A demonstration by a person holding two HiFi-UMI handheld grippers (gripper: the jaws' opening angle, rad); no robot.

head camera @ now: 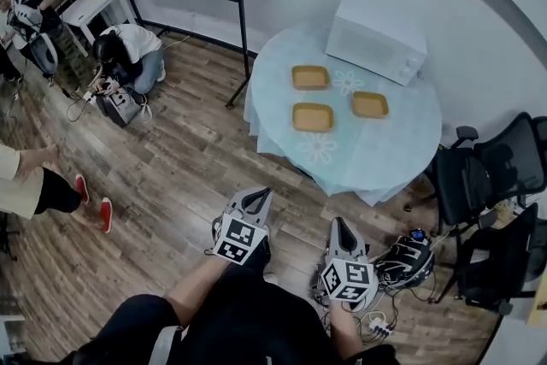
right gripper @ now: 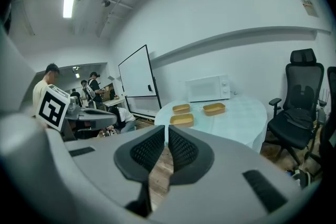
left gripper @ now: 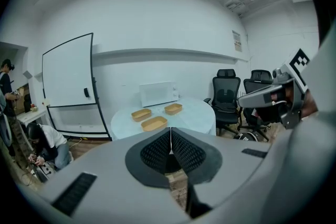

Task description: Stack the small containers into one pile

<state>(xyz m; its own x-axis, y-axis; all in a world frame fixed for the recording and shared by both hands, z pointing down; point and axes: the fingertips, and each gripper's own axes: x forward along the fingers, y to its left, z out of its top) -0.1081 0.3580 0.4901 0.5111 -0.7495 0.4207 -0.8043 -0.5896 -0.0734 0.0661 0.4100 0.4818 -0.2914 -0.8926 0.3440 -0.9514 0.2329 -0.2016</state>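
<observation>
**Tongs idle, containers unstacked**

Left tongs and right tongs hung closed and empty, short of the counter, likely pre-approach. Three containers lay apart mid-counter, before the microwave at its far edge.

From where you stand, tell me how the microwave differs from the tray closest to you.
The microwave is white; the closest tray is tan. The microwave is a tall closed box; the tray is low, open-topped and looks empty. The microwave sits farther back; the tray sits nearer the front. Both rest on the round table.
</observation>
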